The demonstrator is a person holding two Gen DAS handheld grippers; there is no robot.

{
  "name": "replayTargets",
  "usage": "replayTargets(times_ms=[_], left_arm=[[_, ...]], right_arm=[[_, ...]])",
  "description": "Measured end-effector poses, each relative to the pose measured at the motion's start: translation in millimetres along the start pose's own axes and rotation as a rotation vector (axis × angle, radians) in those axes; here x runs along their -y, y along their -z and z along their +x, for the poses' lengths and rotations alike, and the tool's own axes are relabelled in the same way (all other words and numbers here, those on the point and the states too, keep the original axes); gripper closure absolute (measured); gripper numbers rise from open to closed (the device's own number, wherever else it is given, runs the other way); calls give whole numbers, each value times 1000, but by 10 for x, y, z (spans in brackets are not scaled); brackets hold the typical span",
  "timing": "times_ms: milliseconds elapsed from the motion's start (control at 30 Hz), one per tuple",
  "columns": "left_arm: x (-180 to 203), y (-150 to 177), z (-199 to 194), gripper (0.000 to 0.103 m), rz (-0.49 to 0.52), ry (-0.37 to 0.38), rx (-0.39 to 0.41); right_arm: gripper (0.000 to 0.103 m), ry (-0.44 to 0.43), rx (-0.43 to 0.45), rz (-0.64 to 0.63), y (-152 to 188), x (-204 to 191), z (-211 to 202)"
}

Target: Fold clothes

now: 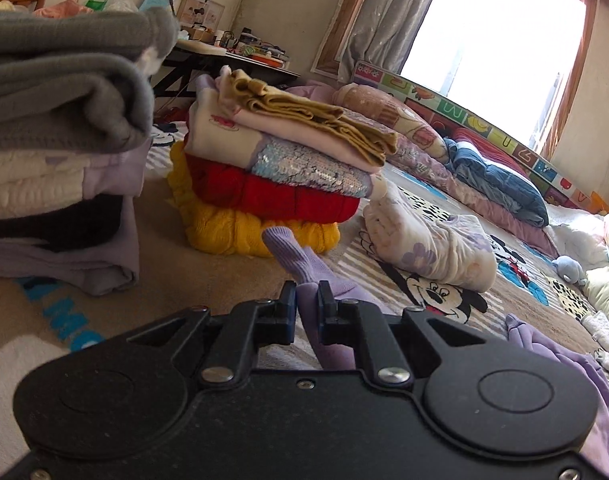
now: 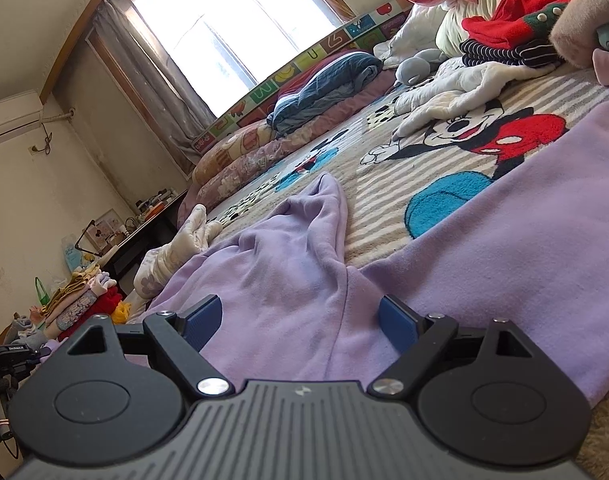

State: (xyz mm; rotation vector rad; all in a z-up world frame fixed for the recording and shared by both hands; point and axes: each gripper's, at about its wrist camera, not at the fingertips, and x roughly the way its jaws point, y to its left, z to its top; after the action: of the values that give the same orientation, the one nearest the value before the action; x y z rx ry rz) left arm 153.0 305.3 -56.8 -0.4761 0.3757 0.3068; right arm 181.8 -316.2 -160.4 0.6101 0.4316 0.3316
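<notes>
Left hand-held gripper [image 1: 307, 300] is pinching the ribbed cuff [image 1: 292, 254] of the lilac sweatshirt [image 2: 288, 280], lying on the cartoon blanket [image 2: 384, 168]. Right hand-held gripper [image 2: 300, 320] is spread wide over the body, gripping nothing. We're thinking: bring the sleeve across flat w/o bunching, right pins the fabric.

— The lilac sweatshirt [image 2: 288, 280] looks soft, matt fleece; its cuff [image 1: 300, 256] is ribbed knit.
— The rug [image 2: 384, 208] is fuzzy pile. The right gripper [image 2: 300, 320] is matt black plastic, with shiny metal rivets.
</notes>
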Motion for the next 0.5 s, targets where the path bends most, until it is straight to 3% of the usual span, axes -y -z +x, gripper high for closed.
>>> replayTargets(times_ms=[100,433,500], left_arm=[[-113,95,66,95,-22,-6,-1],[7,115,211,93,136,-19,-1],[108,187,291,89,225,-127,-25]], right_arm=[[18,1,-1,-1,0,-2,3],[18,13,-8,-8,-1,-18,22],[18,17,-10,-11,-4,-27,27]])
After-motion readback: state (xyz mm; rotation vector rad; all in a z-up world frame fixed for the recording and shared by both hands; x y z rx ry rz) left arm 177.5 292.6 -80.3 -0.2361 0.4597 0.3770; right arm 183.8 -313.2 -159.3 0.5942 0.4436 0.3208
